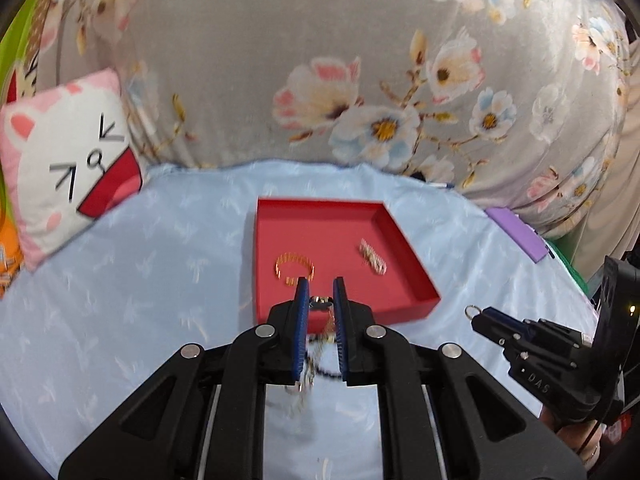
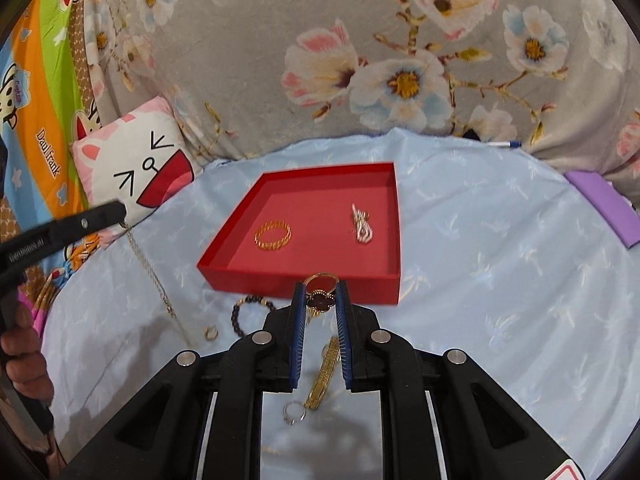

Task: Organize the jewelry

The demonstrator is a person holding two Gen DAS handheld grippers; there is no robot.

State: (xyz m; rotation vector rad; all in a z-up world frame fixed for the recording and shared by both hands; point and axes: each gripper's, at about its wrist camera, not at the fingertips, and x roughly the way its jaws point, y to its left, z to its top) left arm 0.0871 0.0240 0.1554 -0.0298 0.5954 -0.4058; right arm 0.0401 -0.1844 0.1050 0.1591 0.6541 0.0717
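A red tray (image 1: pixel 400 236) (image 2: pixel 296 284) lies on the pale blue sheet and holds a gold bracelet (image 1: pixel 294 267) (image 2: pixel 273 235) and a pearly bracelet (image 1: pixel 372 261) (image 2: pixel 361 224). My left gripper (image 1: pixel 321 290) (image 2: pixel 122 216) is shut on a thin gold chain necklace (image 1: pixel 320 301) (image 2: pixel 154 276) that hangs down to the sheet. My right gripper (image 2: pixel 321 291) (image 1: pixel 476 313) is shut on a gold ring with a dark flower (image 2: pixel 320 298) (image 1: pixel 472 312), just before the tray's near wall. A dark bead bracelet (image 2: pixel 240 312), a small ring (image 2: pixel 211 333), a gold band (image 2: pixel 323 376) and a silver ring (image 2: pixel 295 413) lie on the sheet.
A cat-face cushion (image 1: pixel 68 168) (image 2: pixel 136 164) leans at the back left. A floral grey blanket (image 1: pixel 360 60) (image 2: pixel 360 40) rises behind the sheet. A purple block (image 1: pixel 516 232) (image 2: pixel 604 204) lies at the right edge, a pen (image 2: pixel 504 144) at the back.
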